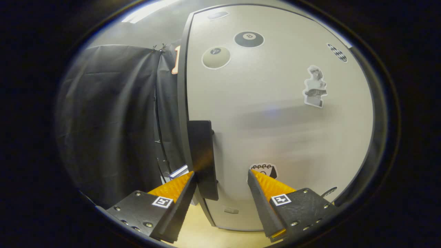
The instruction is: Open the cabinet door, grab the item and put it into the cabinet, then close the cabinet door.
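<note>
The cabinet door [275, 131] was the biggest thing ahead, a broad, smooth, matt panel in pale grey with a dark edge band running down its left side and curving round its top. Left of it hung the booth's black cloth wall [110, 131], soft and creased, falling in loose vertical folds and pinned at the top. Below both lay a strip of light, wood-toned floor or tabletop [203, 234], smooth and slightly glossy. On the door's left edge sat the handle [203, 158], a flat, dark, rectangular slab standing upright and fixed to the panel by small studs. The gripper [220, 177] had its two fingers spread wide apart, wedge-shaped, with ribbed, finely toothed inner faces and plain plates behind them held by round screws, each plate carrying a small square marker. The lower part of the handle stood between the fingers, close beside the left fingertip [187, 179]; whether that tip touched it could not be told, and the right finger was clear of it. Flat stickers dotted the door: two round billiard balls [249, 39], a cut-out stone bust [315, 86], a small checkered oval [337, 52], and a notepad shape [264, 168] just beyond the right fingertip. The item to be stored could not be made out.
</note>
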`<state>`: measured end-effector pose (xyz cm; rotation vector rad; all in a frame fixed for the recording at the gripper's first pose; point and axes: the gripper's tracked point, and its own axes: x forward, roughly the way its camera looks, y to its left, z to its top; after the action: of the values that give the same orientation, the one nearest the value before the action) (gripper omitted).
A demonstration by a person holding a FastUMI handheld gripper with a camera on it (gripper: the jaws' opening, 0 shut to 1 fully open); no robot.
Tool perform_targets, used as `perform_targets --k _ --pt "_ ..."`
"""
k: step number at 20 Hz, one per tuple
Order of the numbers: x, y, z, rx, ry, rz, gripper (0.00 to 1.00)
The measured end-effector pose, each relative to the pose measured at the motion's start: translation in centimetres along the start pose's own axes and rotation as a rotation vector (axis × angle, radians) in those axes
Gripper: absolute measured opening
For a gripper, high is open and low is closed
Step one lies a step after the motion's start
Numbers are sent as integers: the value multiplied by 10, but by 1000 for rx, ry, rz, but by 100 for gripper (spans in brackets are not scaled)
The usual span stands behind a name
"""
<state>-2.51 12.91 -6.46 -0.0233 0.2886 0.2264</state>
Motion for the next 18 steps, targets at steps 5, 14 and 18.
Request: perform_targets --k 5,14,18 --pt "-26 5 10 -3 -27 25 88" --pt "-94 -28 56 -49 -163 -30 88" --pt "-124 -55 75 -38 -216 -69 88"
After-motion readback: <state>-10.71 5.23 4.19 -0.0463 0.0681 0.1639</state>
